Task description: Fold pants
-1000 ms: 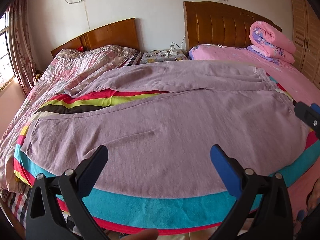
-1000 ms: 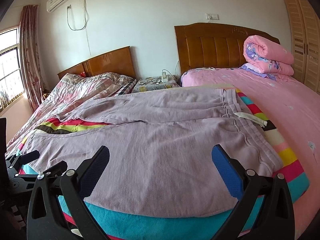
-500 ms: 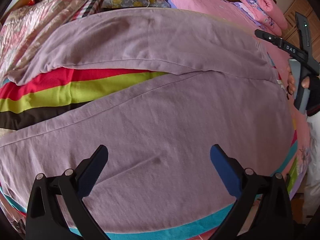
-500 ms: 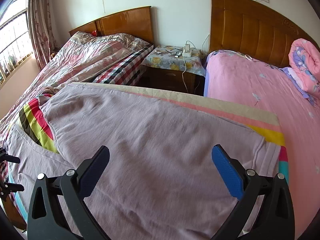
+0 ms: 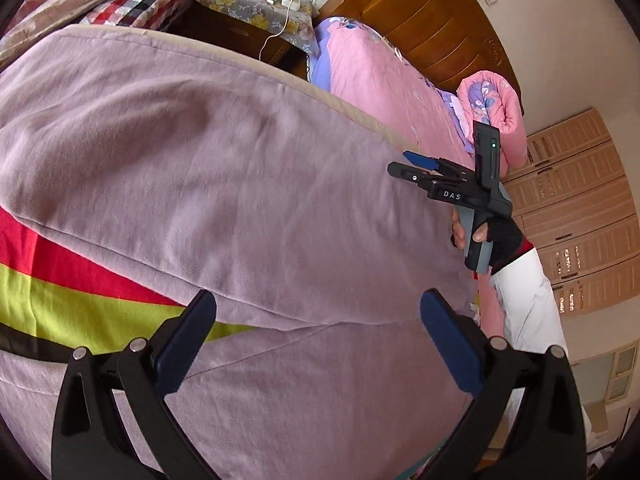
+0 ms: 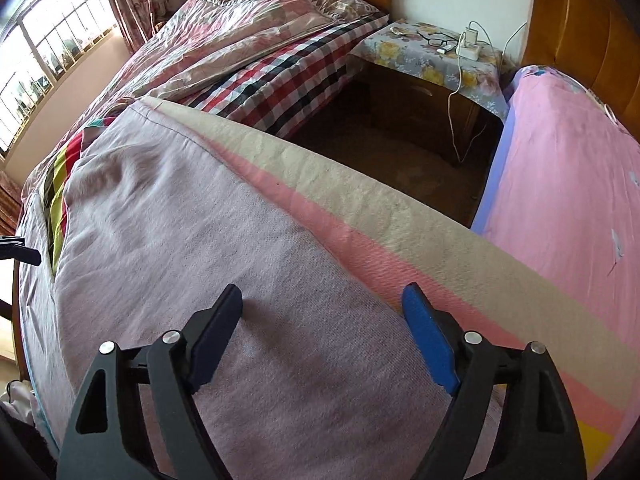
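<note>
We've got the pants (image 6: pixel 168 240) spread flat on the striped blanket (image 6: pixel 400 216), left gripper (image 5: pixel 316 340) wide and empty, right gripper (image 6: pixel 322 334) open but just been narrowing over the far edge with nothing pinched yet — risk is grabbing blanket along with fabric.

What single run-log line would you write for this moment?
stage: reaching | pants: flat on striped blanket, unfolded | left gripper: open, empty | right gripper: open, closing, empty, over pants edge
</note>
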